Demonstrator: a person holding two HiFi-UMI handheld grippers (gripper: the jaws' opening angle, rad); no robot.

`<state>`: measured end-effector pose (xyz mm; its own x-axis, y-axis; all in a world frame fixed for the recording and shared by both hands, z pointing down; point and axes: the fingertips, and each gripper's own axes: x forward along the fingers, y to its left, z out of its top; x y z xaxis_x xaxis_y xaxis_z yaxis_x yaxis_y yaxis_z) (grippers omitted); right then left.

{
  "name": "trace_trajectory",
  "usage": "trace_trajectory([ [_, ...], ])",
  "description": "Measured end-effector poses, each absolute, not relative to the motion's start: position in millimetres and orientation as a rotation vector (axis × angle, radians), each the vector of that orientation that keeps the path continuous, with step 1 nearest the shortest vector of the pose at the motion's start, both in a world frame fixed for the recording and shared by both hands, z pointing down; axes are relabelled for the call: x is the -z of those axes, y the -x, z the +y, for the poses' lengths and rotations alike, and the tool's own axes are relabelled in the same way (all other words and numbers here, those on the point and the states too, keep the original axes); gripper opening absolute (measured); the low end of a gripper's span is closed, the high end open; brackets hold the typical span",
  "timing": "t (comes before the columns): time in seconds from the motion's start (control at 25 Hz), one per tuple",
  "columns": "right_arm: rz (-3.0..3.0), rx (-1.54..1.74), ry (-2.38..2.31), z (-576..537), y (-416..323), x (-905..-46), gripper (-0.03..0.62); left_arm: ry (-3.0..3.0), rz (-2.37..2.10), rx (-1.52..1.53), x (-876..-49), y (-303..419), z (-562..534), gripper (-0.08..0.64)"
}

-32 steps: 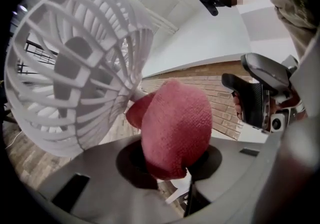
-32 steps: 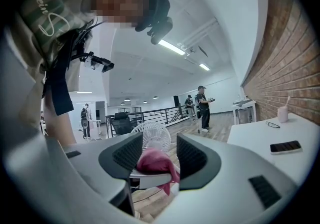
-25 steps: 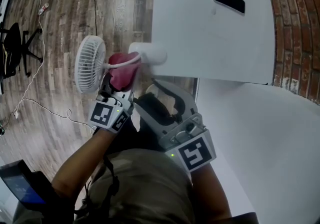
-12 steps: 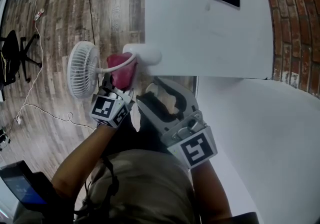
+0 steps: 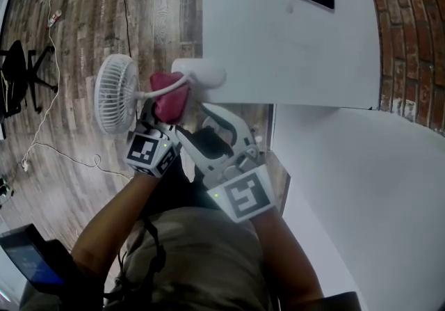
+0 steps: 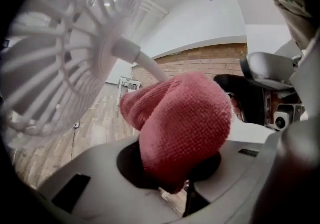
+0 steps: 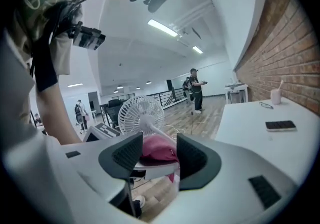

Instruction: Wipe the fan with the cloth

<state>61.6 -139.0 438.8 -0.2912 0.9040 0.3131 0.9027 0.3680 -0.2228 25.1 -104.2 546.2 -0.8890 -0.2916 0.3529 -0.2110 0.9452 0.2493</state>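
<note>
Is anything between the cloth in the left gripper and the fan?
Nothing visible. The left gripper holds the cloth close by the stem of the fan, behind its grille; contact is unclear.

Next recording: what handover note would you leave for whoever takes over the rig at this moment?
Left tool: shut on the pink cloth, bunched between its jaws.
Right tool: jaws apart, empty, close beside the left one.
Fan: white, base at the edge of the white table, head out over the floor; cloth is at its thin neck.
Done: cloth in the tool and at the fan; how much is wiped cannot be told.
Left: probably wiping the head and base.
</note>
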Motion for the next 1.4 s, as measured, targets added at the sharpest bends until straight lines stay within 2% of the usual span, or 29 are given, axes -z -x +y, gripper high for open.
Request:
trace_trajectory([
  [0.12, -2.215, 0.042, 1.646, -120.4, -67.3, -438.5, 0.224, -0.374, -2.728, 0.252, -536.2, -32.1, -105.8, 0.1],
  [0.2, -2.196, 0.083, 1.678, -109.4, -69.7, -440.7, 0.262, -0.395, -2.741, 0.207, -525.4, -34.4, -111.3, 0.101],
  [0.32, -2.183, 0.147, 1.693, -99.7, -72.6, -446.8, 0.262, -0.425, -2.754, 0.135, -512.2, -38.4, -118.2, 0.103],
  [0.36, -2.191, 0.162, 1.697, -98.4, -72.8, -446.7, 0.253, -0.423, -2.756, 0.131, -510.5, -39.9, -118.4, 0.103],
  [0.44, -2.216, 0.188, 1.702, -98.7, -72.8, -443.8, 0.15, -0.421, -2.763, 0.135, -507.8, -42.7, -118.4, 0.107],
  [0.56, -2.263, 0.175, 1.673, -103.7, -68.9, -438.3, 0.097, -0.426, -2.773, 0.14, -505.4, -47.8, -118.0, 0.135],
  [0.72, -2.284, 0.122, 1.624, -114.0, -66.8, -435.9, 0.077, -0.403, -2.792, 0.171, -500.5, -56.5, -115.7, 0.222],
  [0.96, -2.295, 0.123, 1.546, -129.3, -69.8, -438.2, 0.071, -0.409, -2.842, 0.128, -486.2, -69.6, -118.4, 0.317],
  [1.2, -2.322, 0.168, 1.519, -134.2, -71.9, -437.0, 0.07, -0.361, -2.868, 0.115, -480.2, -77.2, -113.5, 0.385],
  [1.4, -2.271, 0.178, 1.586, -132.4, -86.6, -438.3, 0.068, -0.4, -2.911, 0.024, -472.2, -79.4, -119.7, 0.387],
])
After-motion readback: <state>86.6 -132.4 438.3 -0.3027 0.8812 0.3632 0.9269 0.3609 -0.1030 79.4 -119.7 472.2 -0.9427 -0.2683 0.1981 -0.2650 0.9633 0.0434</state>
